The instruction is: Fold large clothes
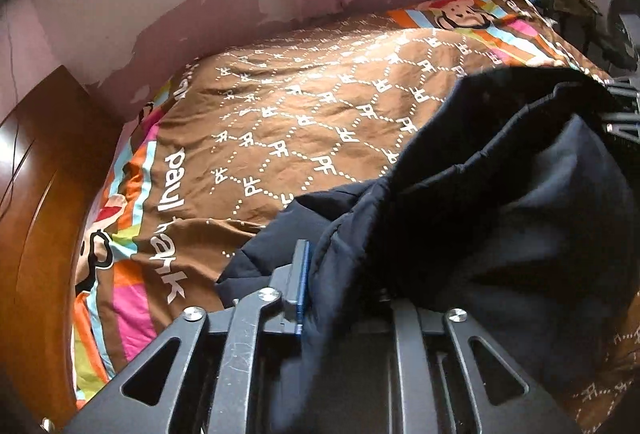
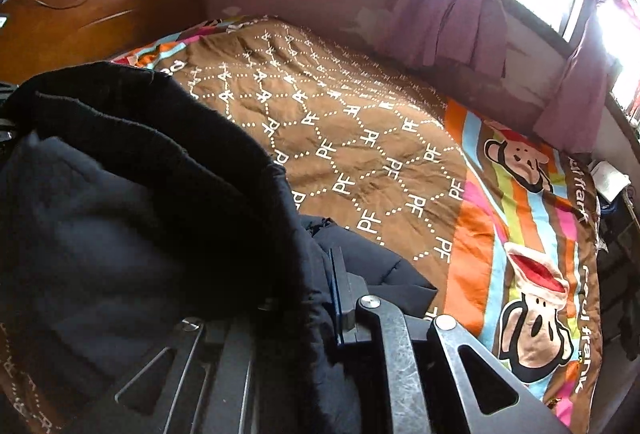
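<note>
We hold one dark padded garment (image 1: 460, 193) between both tools above the bed, whose brown patterned quilt (image 1: 300, 105) lies spread and mostly bare ahead of us. The garment hangs in bulky folds between the two grippers; part of it already lies on the quilt just beyond the fingers.

In the left wrist view, the left gripper (image 1: 320, 286) shows one blue-edged finger (image 1: 300, 274) pressed against the cloth, while the other finger is buried under the fabric. We judge the jaws clamped on a thick fold of the garment. In the right wrist view, the right gripper (image 2: 320, 298) shows the same arrangement mirrored: one finger (image 2: 340, 290) visible at the cloth edge, the other hidden, jaws nearly together on the garment (image 2: 140, 193).

The step in hand appears to be laying the garment down on the quilt for folding. To do this well:

1. We keep both grips firm until the cloth rests on the quilt. A thick padded fold can slip from narrow jaws.
2. We hold the two grippers level with each other, so the held edge lands straight and not skewed.
3. We draw the grippers apart enough to take the sag out of the span between them; the cloth now bunches heavily there.
4. We lower toward the open middle of the quilt, well clear of the wooden headboard (image 2: 100, 5) and the curtain (image 2: 460, 13).
5. We let go only when the edge lies flat.

Risk: bunched padding may trap air and spring the fold open.
</note>
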`<action>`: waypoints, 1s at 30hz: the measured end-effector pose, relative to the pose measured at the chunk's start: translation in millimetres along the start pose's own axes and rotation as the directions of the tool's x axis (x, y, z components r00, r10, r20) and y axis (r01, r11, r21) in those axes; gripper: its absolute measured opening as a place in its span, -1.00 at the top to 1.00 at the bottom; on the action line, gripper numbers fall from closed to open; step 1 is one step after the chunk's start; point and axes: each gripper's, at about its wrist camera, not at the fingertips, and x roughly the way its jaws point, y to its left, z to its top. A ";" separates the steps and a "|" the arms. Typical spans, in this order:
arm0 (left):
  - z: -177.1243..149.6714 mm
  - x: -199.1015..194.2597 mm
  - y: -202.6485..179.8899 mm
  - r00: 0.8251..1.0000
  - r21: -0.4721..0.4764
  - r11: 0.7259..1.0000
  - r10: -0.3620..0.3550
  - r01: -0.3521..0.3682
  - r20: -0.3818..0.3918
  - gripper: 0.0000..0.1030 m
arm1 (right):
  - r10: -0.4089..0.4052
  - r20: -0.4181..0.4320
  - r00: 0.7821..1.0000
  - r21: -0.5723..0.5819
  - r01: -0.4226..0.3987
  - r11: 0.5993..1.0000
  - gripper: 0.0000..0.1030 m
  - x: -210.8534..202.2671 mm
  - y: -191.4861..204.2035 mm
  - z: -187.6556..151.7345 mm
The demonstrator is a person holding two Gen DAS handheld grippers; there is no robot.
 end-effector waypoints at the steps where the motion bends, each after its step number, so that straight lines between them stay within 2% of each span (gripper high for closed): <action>1: 0.2 -3.5 -0.2 1.000 -0.024 1.000 0.002 -0.002 0.017 0.58 | -0.004 -0.002 1.000 0.001 0.004 1.000 0.77 3.0 -0.3 -0.4; 4: -1.1 -12.2 10.7 0.997 -0.117 0.993 0.017 -0.008 0.078 0.18 | -0.007 0.018 1.000 0.025 0.006 1.000 0.66 3.6 -0.7 -2.2; 7: -1.8 -23.2 17.0 0.992 -0.178 0.984 0.005 0.018 0.126 0.14 | -0.003 0.043 0.999 0.052 0.001 0.999 0.59 0.2 -1.8 -7.0; 9: -1.8 -30.1 17.3 0.988 -0.190 0.982 0.006 0.024 0.152 0.14 | -0.003 0.048 0.999 0.076 -0.001 0.997 0.43 -2.3 -3.6 -7.9; 10: -0.9 -33.5 16.4 0.986 -0.188 0.982 0.013 0.019 0.165 0.11 | -0.004 0.061 0.998 0.089 -0.002 0.996 0.21 -6.1 -5.2 -7.9; 11: -0.4 -36.6 16.3 0.984 -0.191 0.982 0.027 0.008 0.178 -0.05 | -0.005 0.073 0.997 0.098 -0.003 0.995 -0.06 -8.0 -7.0 -6.9; 12: 0.4 -39.5 16.9 0.982 -0.199 0.980 0.038 -0.001 0.187 -0.16 | -0.008 0.104 0.995 0.116 -0.004 0.993 -0.14 -14.8 -10.0 -6.3; 14: 2.5 -46.6 23.6 0.973 -0.238 0.971 0.054 0.001 0.225 -0.58 | -0.010 0.128 0.992 0.139 -0.008 0.990 -0.19 -20.0 -14.7 -3.3; 15: 4.1 -51.3 29.1 0.967 -0.270 0.963 0.057 0.012 0.247 -0.63 | -0.004 0.133 0.991 0.156 -0.017 0.988 -0.21 -21.9 -18.0 -2.7; 17: 7.0 -59.5 40.8 0.960 -0.331 0.943 0.053 0.043 0.276 -0.67 | 0.005 0.141 0.990 0.190 -0.032 0.981 -0.46 -25.5 -23.8 -3.0; 21: 0.7 -72.6 43.4 0.951 -0.353 0.935 0.067 0.046 0.301 -0.67 | -0.004 0.170 0.985 0.234 -0.036 0.972 -0.53 -40.8 -30.7 -13.6; 23: -10.2 -78.8 36.0 0.950 -0.334 0.940 0.047 0.062 0.308 -0.68 | -0.018 0.188 0.982 0.235 -0.028 0.972 -0.69 -50.2 -30.7 -21.1; 27: -40.7 -89.5 10.1 0.946 -0.278 0.954 -0.018 0.114 0.325 -0.68 | -0.040 0.239 0.970 0.177 -0.003 0.984 -0.71 -74.2 -17.1 -37.9; 30: -69.7 -96.5 -14.4 0.930 -0.246 0.954 -0.071 0.169 0.362 -0.68 | 0.041 0.247 0.968 0.175 -0.086 0.981 -0.72 -83.3 -4.4 -49.7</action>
